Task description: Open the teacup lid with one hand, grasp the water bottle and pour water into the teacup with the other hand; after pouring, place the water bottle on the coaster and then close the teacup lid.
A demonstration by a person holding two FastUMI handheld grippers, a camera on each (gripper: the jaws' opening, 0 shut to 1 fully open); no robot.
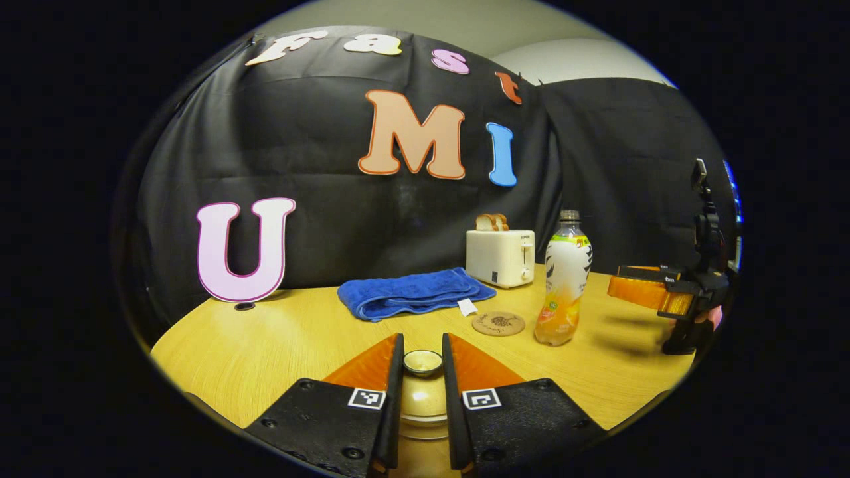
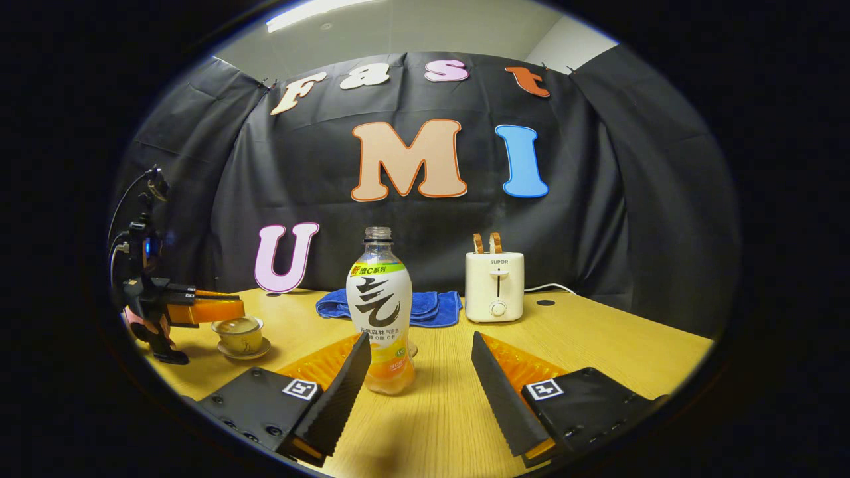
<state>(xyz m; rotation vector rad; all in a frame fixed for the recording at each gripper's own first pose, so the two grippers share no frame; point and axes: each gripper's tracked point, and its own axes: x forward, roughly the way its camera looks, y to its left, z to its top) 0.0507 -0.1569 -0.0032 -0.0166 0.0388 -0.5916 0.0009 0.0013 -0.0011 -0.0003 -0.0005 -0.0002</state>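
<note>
The left tongs clench the teacup lid by its knob, while the right tongs gape wide before the water bottle standing on the counter.

Black cloth wall, wooden table, ceiling light.

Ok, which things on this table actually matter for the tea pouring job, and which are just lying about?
For the job: teacup with its lid, water bottle, coaster, left gripper around the lid knob, right gripper open near the bottle.

Just lying about: toaster holding toast, blue towel.
</note>
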